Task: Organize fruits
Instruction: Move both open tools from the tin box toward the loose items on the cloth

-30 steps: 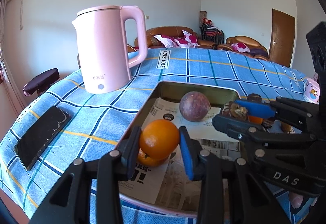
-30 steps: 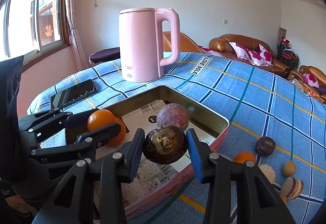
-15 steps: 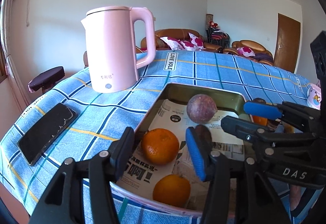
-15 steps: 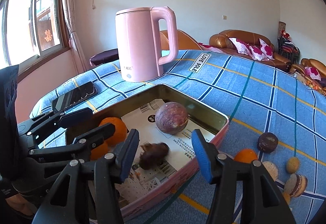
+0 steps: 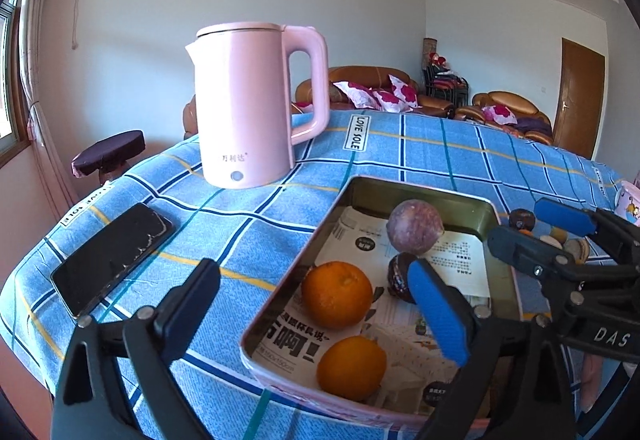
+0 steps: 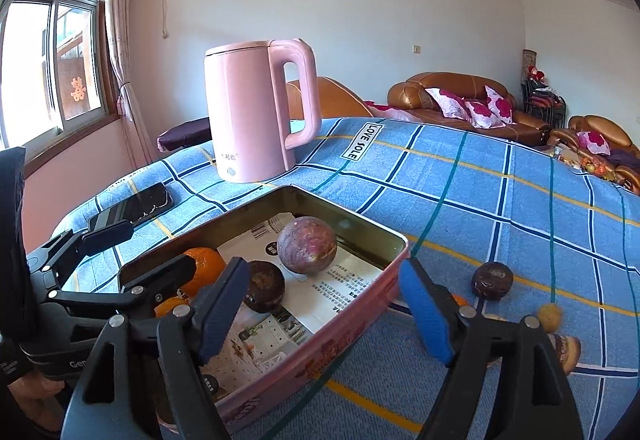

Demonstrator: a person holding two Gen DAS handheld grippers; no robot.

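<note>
Fruits: two oranges point(image 5: 337, 294), a purple passion fruit point(image 6: 307, 244) and a dark one point(image 6: 264, 286) sit in the tin point(image 6: 328, 336). Left claw point(image 5: 316, 312) and right claw point(image 6: 324, 306) both opening, empty. Release step. Next: right claw to the loose dark fruit point(image 6: 492, 280) on the bench.

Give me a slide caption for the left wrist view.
Left gripper opening above tin tray holding two oranges.
</note>
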